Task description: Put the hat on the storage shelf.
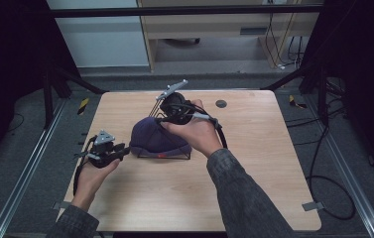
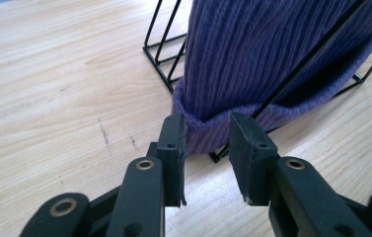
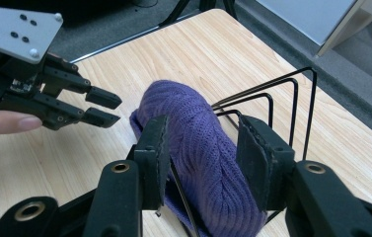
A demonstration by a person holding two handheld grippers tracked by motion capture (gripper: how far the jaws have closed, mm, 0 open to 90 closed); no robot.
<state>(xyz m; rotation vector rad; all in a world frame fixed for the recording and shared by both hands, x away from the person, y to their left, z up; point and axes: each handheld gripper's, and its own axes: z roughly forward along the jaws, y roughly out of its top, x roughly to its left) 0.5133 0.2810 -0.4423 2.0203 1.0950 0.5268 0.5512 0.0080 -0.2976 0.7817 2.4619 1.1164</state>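
Two hand-held grippers at a purple ribbed knit beanie (image 1: pixel 157 137) draped over a black wire rack (image 1: pixel 174 154) on the light wooden desk (image 1: pixel 254 168).

Nearest, the left gripper (image 1: pixel 123 149) is level at the hat's left edge; in the left gripper view its jaws are narrowly parted on either side of the folded brim (image 2: pixel 205 129), one pad just touching the knit, not clamped. The hat sits mid-desk, pulled over the rack's loops. Beyond it, the right gripper (image 1: pixel 159 119) comes in from the hat's far side; its jaws are parted and straddle the crown (image 3: pixel 198 148), neither pad pressing. A small dark round disc (image 1: pixel 220 103) lies near the desk's far edge.
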